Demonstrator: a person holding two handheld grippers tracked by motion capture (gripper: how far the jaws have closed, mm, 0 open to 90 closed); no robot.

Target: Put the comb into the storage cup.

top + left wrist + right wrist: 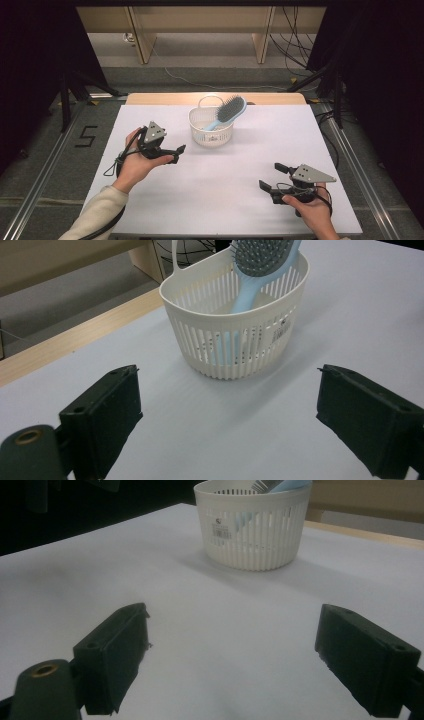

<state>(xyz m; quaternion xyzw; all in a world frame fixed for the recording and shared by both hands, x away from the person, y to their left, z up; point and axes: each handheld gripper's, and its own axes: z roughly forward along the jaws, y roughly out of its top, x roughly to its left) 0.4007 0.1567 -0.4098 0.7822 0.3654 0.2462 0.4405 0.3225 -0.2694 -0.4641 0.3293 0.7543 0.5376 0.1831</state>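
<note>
A white slatted basket (211, 131) (235, 320) (252, 522) stands on the white table sheet, toward the back middle. A light blue hairbrush (227, 112) (257, 267) leans in it, handle down, its dark bristle head sticking out over the right rim. My left gripper (178, 154) (227, 425) hovers left of the basket, open and empty, jaws pointing toward it. My right gripper (272, 177) (232, 662) is low at the front right, open with nothing between its jaws, well apart from the basket.
The white sheet (225, 175) covers the table, with a wooden strip (150, 98) bare along the far edge. Black stands (65, 95) and cables (295, 50) flank the table on the floor. A "5" (86, 136) is marked on the floor at left.
</note>
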